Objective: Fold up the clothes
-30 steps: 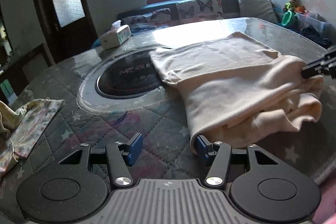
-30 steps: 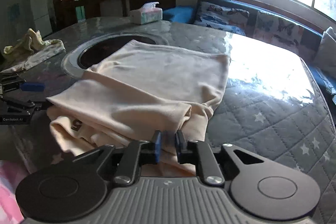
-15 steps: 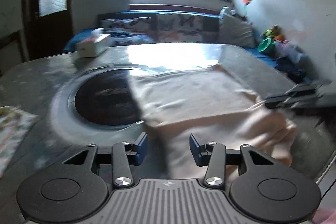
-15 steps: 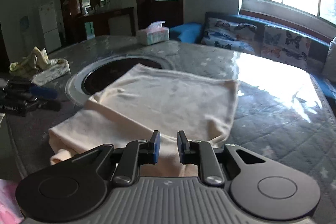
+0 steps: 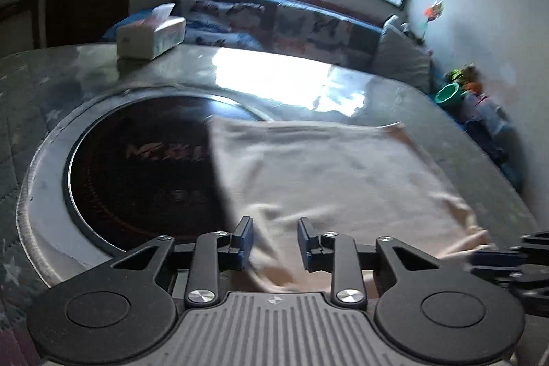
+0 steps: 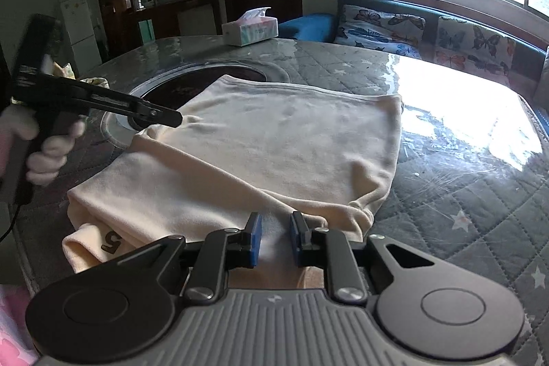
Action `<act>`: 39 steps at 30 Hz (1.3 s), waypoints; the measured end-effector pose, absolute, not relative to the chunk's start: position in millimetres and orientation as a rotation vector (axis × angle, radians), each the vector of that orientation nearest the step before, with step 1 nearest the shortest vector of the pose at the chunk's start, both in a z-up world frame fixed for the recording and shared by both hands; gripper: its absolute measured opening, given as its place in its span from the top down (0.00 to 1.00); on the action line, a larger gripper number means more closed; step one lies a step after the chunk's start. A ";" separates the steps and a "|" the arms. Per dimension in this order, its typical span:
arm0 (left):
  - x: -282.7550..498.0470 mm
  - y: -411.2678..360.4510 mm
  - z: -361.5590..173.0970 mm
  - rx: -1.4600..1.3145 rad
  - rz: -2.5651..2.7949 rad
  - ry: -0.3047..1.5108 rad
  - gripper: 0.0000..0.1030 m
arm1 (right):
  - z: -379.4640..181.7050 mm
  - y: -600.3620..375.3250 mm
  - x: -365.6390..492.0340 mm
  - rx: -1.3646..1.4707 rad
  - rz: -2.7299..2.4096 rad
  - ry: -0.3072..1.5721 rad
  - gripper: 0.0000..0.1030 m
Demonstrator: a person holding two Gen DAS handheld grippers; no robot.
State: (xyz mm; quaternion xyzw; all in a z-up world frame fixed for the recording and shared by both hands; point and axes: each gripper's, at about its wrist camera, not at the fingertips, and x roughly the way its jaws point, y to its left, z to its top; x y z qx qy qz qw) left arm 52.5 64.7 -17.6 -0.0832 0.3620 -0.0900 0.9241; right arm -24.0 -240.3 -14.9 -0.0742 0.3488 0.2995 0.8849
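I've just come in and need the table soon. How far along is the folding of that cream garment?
Partly done: the cream garment already lies doubled on the table, with a layer folded over its near part. In hand: nothing is gripped; the left gripper and right gripper are both open over the near edge. Left: probably another fold, since loose ends poke out, and the floral cloth behind.

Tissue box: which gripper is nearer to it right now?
Left. The left gripper is over the garment's far-left edge by the round inset, on the tissue box's side. The right gripper sits at the garment's near edge, farther away.
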 end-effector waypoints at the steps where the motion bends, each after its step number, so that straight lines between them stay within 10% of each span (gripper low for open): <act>1: 54.4 68.3 -19.9 -0.170 -0.176 0.744 0.80 | -14.9 -240.6 -23.9 -0.153 0.624 0.727 0.83; 39: 132.3 53.4 -11.9 0.026 -0.138 0.680 0.75 | -10.5 -241.3 -29.8 -0.175 0.678 0.708 0.70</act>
